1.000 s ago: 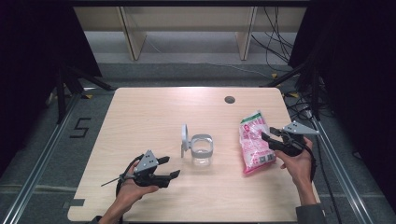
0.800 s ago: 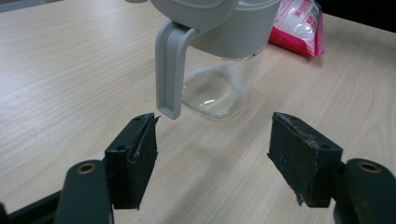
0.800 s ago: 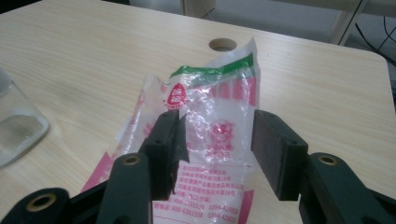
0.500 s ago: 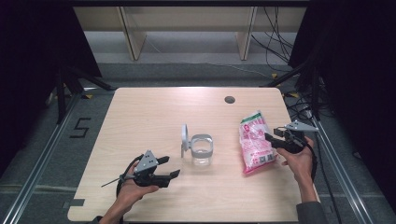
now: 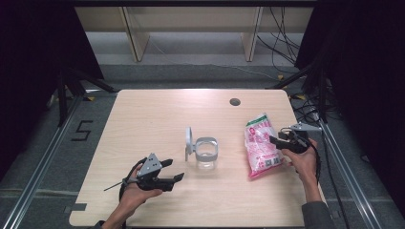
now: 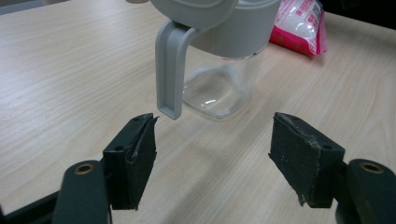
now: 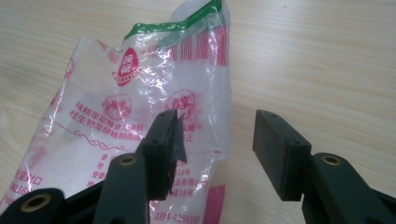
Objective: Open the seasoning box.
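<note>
Light wooden table (image 5: 143, 124), seen from above, with a small round dark hole (image 5: 234, 101) near its far right edge. A clear glass jar (image 5: 206, 153) with a grey collar stands upright at the middle of the table. Its grey lid (image 5: 189, 140) is swung up on the jar's left side and stands on edge.

A pink, white and clear plastic bag (image 5: 260, 145) lies flat on the right part of the table, well apart from the jar. Its green-trimmed end points to the far side. White granular contents show through the film; red printing is present but too small to read reliably.

The left gripper (image 5: 171, 171) is held in the person's left hand (image 5: 136, 191) at the near left of the table, pointing right toward the jar. Its jaws are spread wide with nothing between them. In the left gripper view the jar (image 6: 224, 70) stands just beyond the jaw tips, not touching them, and a grey arm (image 6: 169, 70) hangs down from the lid assembly in front of the glass.

The right gripper (image 5: 273, 140) is held in the person's right hand (image 5: 303, 160) at the right edge of the table, pointing left over the bag. In the right gripper view its jaws are parted and empty: one jaw lies over the bag (image 7: 140, 116), the other over bare table beside it. Whether that jaw touches the film cannot be told
</note>
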